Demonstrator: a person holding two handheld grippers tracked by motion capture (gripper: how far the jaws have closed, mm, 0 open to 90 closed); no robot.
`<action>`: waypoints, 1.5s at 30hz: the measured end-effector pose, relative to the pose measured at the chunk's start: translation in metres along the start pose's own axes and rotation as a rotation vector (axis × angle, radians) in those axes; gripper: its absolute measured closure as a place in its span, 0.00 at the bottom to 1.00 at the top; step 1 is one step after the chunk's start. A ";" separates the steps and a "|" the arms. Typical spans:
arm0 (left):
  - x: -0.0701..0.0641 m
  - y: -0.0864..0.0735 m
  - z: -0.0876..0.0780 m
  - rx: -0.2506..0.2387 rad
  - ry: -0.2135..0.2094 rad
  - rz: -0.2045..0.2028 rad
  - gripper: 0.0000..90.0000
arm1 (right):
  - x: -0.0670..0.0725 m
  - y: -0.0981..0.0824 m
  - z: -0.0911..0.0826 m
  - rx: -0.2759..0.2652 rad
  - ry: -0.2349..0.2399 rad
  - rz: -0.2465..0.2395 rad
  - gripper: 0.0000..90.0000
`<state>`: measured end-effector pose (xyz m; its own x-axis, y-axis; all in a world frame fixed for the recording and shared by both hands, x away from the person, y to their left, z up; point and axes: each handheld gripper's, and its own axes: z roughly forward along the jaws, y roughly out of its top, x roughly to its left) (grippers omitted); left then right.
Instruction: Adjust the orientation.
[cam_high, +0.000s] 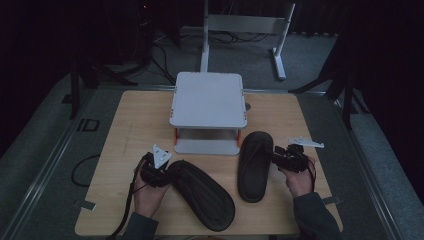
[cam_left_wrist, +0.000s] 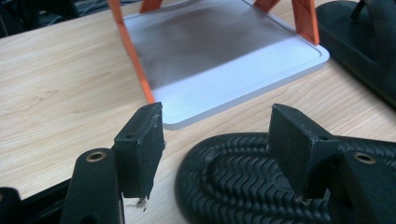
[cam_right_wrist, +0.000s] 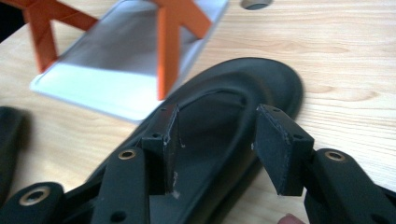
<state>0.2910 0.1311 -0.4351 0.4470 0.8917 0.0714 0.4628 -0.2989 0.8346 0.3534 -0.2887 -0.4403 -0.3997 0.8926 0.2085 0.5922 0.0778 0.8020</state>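
Left gripper (cam_left_wrist: 215, 135), jaws apart, above upturned black sandal (cam_left_wrist: 243, 182); right gripper (cam_right_wrist: 217, 140), jaws apart, straddling second sandal's strap (cam_right_wrist: 243, 100)

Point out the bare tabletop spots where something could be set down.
Free: the strip left of the stand, and the strip to its right, beyond the upright sandal. Crowded: the near middle, where the overturned sandal, upright sandal and both hand-held grippers sit.

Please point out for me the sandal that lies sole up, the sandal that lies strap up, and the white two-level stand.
Sole-up sandal (cam_high: 202, 192): high view, middle of its ridged sole.
Strap-up sandal (cam_high: 252, 175): high view, heel part of its footbed.
White stand (cam_high: 208, 98): high view, middle of its top shelf.
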 end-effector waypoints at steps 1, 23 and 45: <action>0.001 -0.001 0.000 -0.001 0.004 -0.001 0.40 | 0.003 -0.001 -0.001 0.004 0.008 -0.012 0.55; 0.009 -0.019 -0.010 0.013 0.015 -0.045 0.41 | 0.088 -0.002 0.016 0.068 0.200 -0.261 0.52; 0.005 -0.041 -0.018 0.057 0.013 -0.041 0.40 | 0.146 -0.023 0.043 0.206 0.335 -0.399 0.48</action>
<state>0.2602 0.1536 -0.4590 0.4168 0.9079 0.0456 0.5235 -0.2807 0.8045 0.3118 -0.1411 -0.4521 -0.8014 0.5889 0.1045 0.4604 0.4960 0.7362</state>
